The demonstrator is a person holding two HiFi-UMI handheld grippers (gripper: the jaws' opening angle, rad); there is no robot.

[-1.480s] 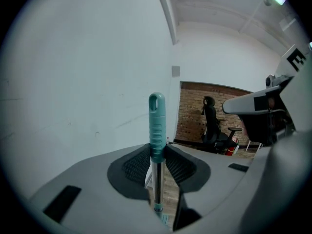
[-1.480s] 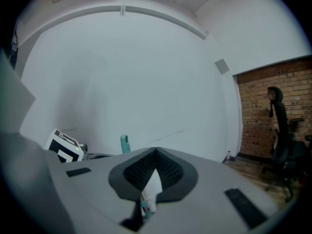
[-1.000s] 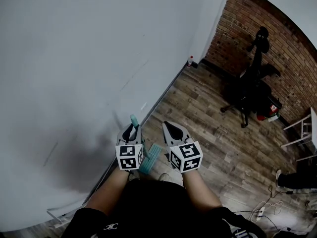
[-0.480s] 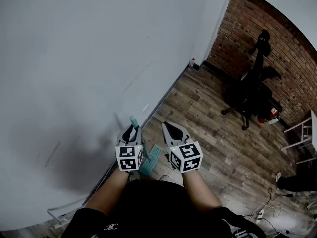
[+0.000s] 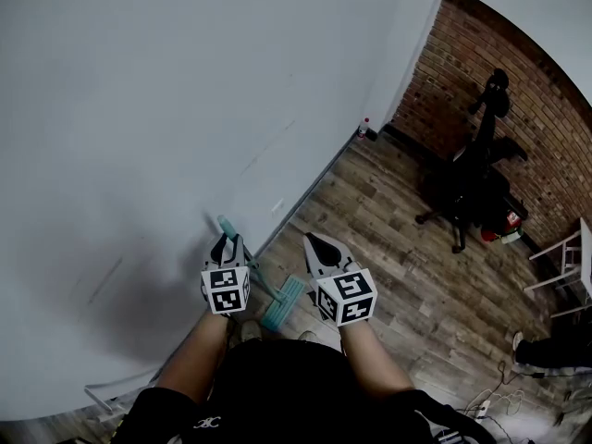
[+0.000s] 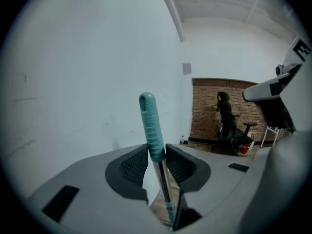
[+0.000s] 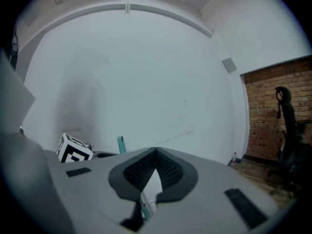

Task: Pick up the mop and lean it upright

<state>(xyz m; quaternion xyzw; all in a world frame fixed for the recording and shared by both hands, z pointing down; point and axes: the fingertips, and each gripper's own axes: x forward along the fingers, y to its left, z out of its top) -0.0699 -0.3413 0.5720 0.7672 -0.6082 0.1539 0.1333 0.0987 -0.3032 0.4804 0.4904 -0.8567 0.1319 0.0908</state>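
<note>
The mop (image 5: 281, 302) is being held up against the white wall (image 5: 166, 100). From the head view its flat teal head can be seen resting on the wooden floor (image 5: 398, 248) just off the wall's foot, with the shaft slanting up toward the wall. The grip itself is barely made out from up there, as the marker cube covers most of it.

The left gripper view fills that in. The left gripper (image 6: 157, 156) is seen pinching the mop, its two dark pads clamped on the bottom end of the ribbed teal grip (image 6: 151, 123), right where the bare metal shaft (image 6: 162, 182) begins. The grip's rounded tip stands above the jaws, in front of the wall.

The right gripper (image 7: 155, 152) is shown pressed together at the tips with nothing caught between them, only plain wall beyond. It is carried beside the left one, a little farther from the wall. In its view the mop's teal tip and the left gripper's cube are picked up off to the left, close to the wall — the grip on the mop cannot be judged from this side.

Well away from the wall, a black office chair (image 5: 467, 188) is seen in front of brickwork (image 5: 527, 118).
</note>
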